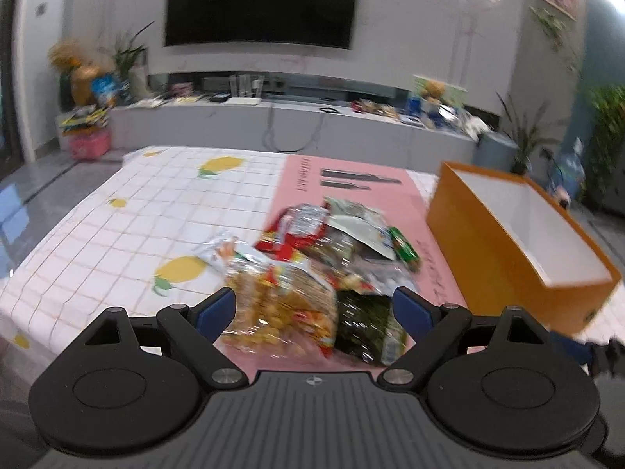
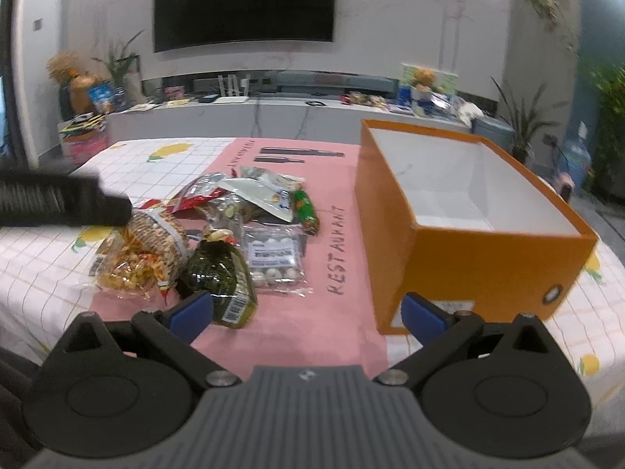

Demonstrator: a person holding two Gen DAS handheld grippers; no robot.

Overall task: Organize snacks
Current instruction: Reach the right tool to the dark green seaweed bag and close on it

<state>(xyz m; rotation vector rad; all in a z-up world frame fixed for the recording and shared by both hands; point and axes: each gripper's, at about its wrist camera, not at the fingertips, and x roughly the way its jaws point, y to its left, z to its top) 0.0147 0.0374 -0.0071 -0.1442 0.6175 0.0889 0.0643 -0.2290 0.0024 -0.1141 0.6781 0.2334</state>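
The left tongs [image 1: 314, 308] are spread wide and released, hovering low over the near end of a snack pile, with a clear crinkly bag of yellow-orange puffed snacks [image 1: 281, 305] and a dark green seaweed packet [image 1: 367, 322] lying between the blue pads [image 1: 216, 312] without being pinched. The right tongs [image 2: 306, 310] are likewise released, jaws wide apart over bare pink cloth, the left pad just above the seaweed packet's barcode end and the right pad in front of the near corner of an open orange cardboard box with a white inside [image 2: 484, 269].

From the right wrist view, the pile sits at 11 o'clock of the right tongs: a clear pouch of small white round candies [image 2: 273, 262] beside the seaweed packet, a green foil-wrapped stick [image 2: 306, 211] farther back, a white-and-blue flat sachet [image 2: 265, 193] and a red-and-silver foil packet [image 2: 199, 193] at the far end. The box stands at 1 o'clock, well apart from the pile.

Everything rests on a pink printed mat [image 2: 343, 195] laid over a white checked lemon-print tablecloth [image 1: 136, 219] covering the bench. A black wall-mounted television [image 2: 244, 4] hangs at 12 o'clock.
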